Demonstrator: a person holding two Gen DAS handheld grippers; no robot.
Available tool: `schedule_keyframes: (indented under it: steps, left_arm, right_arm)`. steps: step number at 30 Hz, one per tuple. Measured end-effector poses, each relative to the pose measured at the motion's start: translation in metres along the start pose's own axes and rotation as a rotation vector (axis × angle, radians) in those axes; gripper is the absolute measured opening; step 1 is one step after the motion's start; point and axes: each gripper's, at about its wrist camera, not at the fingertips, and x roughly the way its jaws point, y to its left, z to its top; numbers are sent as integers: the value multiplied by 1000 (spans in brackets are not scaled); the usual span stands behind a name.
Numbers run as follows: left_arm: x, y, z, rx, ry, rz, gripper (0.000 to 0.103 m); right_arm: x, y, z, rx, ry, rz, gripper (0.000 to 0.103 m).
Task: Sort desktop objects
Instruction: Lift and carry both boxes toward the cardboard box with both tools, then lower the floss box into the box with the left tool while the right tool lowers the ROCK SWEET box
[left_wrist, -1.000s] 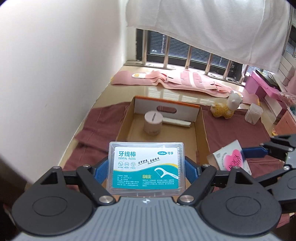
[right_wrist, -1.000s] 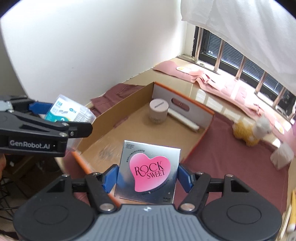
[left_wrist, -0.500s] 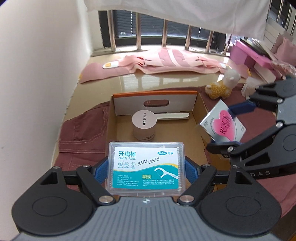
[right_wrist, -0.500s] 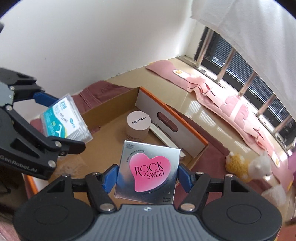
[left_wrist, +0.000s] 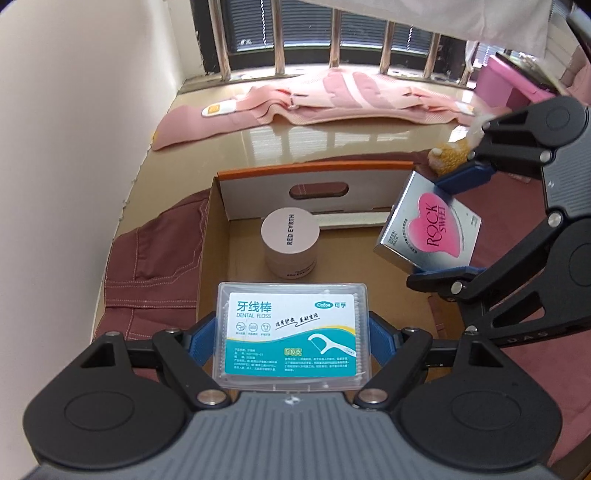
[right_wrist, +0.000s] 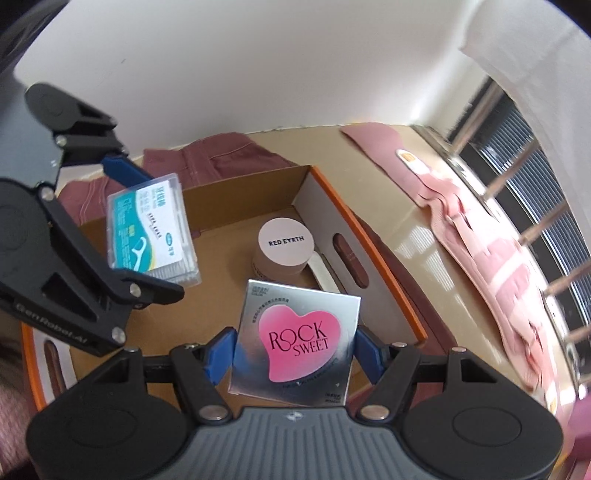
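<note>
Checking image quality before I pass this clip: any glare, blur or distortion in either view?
Left wrist: sharp; window glare on the glossy sill; fisheye bends the wall. Right wrist: right edge smeared over the pink cloth; both labels, dental floss box and Rock Sweet box, readable.

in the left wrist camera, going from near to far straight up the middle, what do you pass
left gripper → dental floss box held in it → Red Earth jar on the cardboard box floor → box end wall with handle slot → bare tan surface → pink garment → window bars.
</note>
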Motion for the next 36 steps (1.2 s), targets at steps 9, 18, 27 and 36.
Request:
schedule_keyframes:
  steps: [9, 18, 27, 36]
  left_arm:
    - [18, -8, 3, 11, 39, 39, 82]
    - [38, -13, 6, 20, 93, 60, 82]
    - [56, -19, 9, 50, 132, 55, 82]
    - [73, -21, 9, 71, 165, 72, 82]
  right_arm:
    - [25, -13, 7, -151, 10, 69, 68]
    - [48, -20, 10, -259, 39, 127, 68]
    - [73, -22, 14, -351, 81, 160, 68]
    - [90, -20, 17, -392, 102, 196, 68]
